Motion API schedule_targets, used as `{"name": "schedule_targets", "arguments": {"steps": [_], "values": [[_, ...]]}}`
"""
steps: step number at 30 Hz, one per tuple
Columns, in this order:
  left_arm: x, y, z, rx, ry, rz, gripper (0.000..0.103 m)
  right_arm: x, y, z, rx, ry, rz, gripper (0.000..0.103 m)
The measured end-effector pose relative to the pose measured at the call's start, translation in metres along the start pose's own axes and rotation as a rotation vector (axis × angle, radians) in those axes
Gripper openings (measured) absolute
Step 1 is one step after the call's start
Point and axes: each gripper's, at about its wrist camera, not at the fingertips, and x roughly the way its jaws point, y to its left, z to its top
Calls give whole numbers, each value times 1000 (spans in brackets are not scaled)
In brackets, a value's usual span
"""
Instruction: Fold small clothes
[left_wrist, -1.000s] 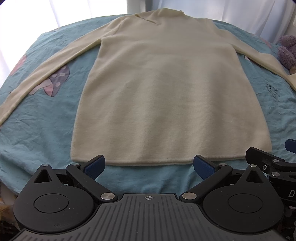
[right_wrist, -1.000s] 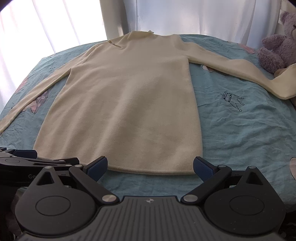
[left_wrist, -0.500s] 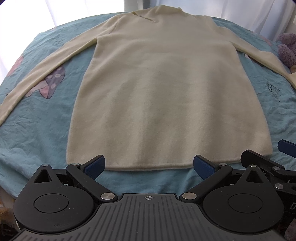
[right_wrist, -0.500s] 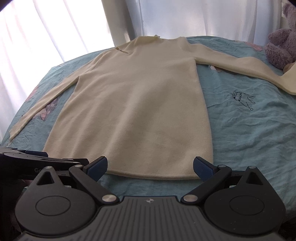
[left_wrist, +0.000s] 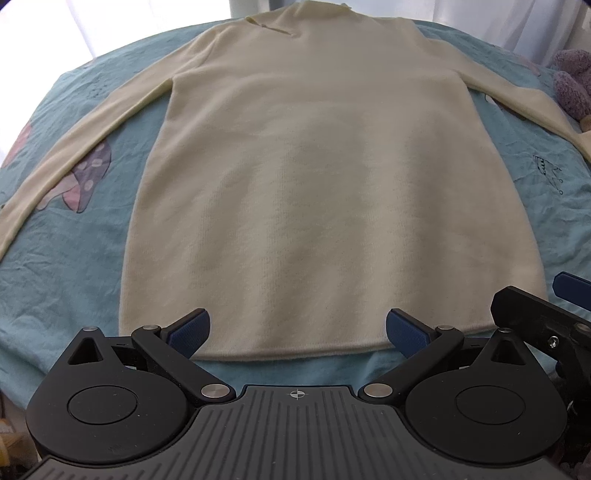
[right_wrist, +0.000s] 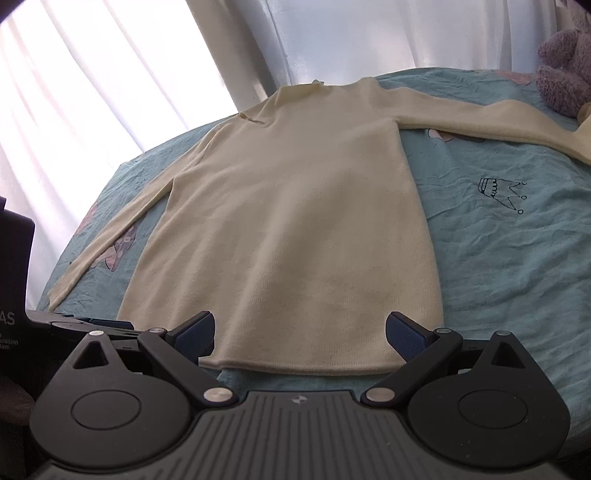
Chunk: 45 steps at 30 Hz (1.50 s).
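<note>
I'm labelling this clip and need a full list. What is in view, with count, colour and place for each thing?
sweater dress: one, cream, spread flat on the bed, sleeves out to both sides, hem nearest the tools.
bedsheet: one, light blue with mushroom and crown prints, under the garment.
plush toy: one, purple, far right corner of the bed.
curtains: white, sheer, behind the bed.
dark box: one, black with partial white lettering, left edge of the right wrist view.
left tool: one, black with blue pads, open, at the hem.
right tool: one, black with blue pads, open, at the hem.
</note>
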Motion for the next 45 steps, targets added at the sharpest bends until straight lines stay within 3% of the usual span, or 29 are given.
{"name": "schedule_targets", "arguments": {"steps": [3,5,7,11,14,16,21,25,27,33,35,37,42,45], "values": [[1,-5,12,30,-23,8,103,4,-16,7,73,-10,36,92],[1,-5,25,39,-51,1,103,7,-36,16,145,-38,47,73],[2,-3,41,33,-87,-15,103,7,-63,33,227,-95,26,49],[17,4,76,34,-146,-31,103,-10,-130,75,368,-313,-134,34],[38,8,94,58,-160,-28,103,-27,-179,103,440,-468,-348,33],[54,9,101,67,-167,-22,103,-35,-215,116,493,-514,-445,33],[87,14,104,40,-136,-47,103,-40,-279,120,619,-515,-544,38],[89,9,97,18,-213,-41,103,-31,-315,120,657,-506,-504,46],[88,9,95,-17,-226,-37,103,-24,-325,120,649,-498,-514,47],[86,5,86,-64,-263,-10,103,-20,-342,114,681,-544,-394,46],[85,4,86,-74,-265,-5,103,-20,-345,119,659,-548,-379,37],[85,4,87,-83,-271,-2,103,-18,-345,125,639,-558,-362,20],[84,5,87,-99,-269,6,103,-21,-330,145,548,-596,-382,9],[80,7,93,-110,-254,3,103,-24,-288,163,391,-646,-400,7]]}}
